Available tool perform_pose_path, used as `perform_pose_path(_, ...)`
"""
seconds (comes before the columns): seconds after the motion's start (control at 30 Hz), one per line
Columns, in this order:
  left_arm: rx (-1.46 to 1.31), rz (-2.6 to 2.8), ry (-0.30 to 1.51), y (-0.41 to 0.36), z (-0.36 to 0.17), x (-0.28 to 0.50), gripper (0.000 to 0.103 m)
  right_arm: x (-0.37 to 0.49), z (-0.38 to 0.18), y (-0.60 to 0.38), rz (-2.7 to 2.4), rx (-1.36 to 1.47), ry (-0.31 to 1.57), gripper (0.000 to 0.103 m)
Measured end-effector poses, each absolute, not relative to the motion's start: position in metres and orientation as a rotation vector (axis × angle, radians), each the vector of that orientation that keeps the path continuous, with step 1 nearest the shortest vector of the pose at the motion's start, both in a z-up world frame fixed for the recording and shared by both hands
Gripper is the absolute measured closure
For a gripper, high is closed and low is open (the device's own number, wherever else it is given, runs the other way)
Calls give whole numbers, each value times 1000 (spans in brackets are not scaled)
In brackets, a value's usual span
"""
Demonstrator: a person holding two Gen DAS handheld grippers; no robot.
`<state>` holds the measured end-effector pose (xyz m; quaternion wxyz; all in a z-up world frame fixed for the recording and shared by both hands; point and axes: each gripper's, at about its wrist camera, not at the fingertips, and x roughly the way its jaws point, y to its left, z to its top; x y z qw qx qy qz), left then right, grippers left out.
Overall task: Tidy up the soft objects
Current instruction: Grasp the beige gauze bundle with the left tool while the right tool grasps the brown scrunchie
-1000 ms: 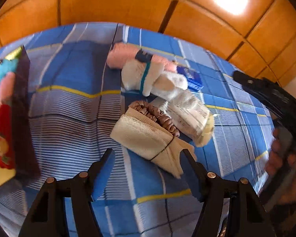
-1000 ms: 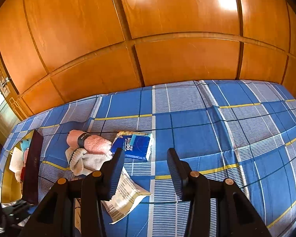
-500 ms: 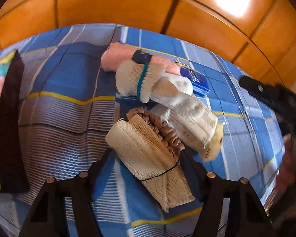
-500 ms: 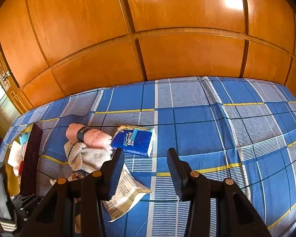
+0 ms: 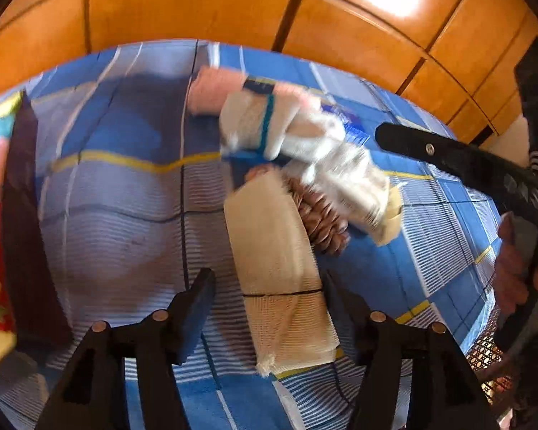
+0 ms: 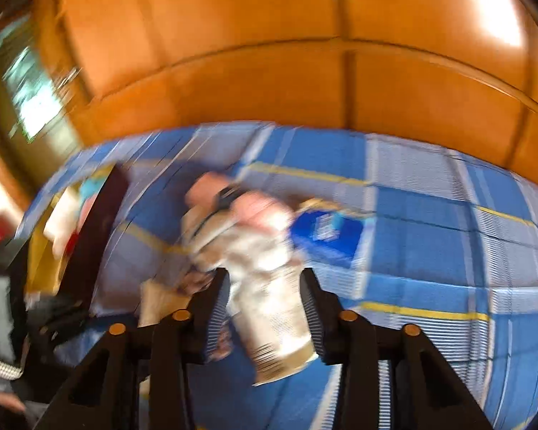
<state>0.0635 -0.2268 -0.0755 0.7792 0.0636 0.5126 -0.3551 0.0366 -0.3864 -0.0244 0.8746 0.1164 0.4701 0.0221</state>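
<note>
Between open left gripper (image 5: 265,304), beige roll (image 5: 276,268) lengthwise, right gripper (image 6: 265,308) closing astride packet (image 6: 269,308).

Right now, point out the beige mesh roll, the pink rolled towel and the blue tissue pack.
beige mesh roll (image 5: 272,251): left wrist view, on its upper flat face.
pink rolled towel (image 5: 215,87): left wrist view, on its left end.
blue tissue pack (image 6: 326,233): right wrist view, on its printed top face.

Right gripper (image 6: 265,308) swung over the printed packet (image 6: 272,311), fingers closing.
</note>
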Motion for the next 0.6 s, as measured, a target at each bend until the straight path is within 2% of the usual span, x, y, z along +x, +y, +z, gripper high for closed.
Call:
perform_pose_path(0.03, 125, -761, 1126, -225, -83, 64, 46, 38, -28, -377, 76, 217, 1002, 69)
perform_pose_path(0.07, 116, -763, 1119, -223, -85, 63, 54, 40, -31, -369, 104, 198, 1022, 70)
perform_pose_path(0.2, 133, -784, 1084, -223, -80, 57, 55, 42, -49, -343, 178, 115, 1103, 73)
perform_pose_path(0.53, 110, -761, 1017, -192, -67, 42, 55, 59, -76, -322, 197, 32, 1186, 71)
perform_pose_path(0.6, 111, -762, 1002, -187, -63, 38, 55, 59, -82, -317, 190, -6, 1188, 76)
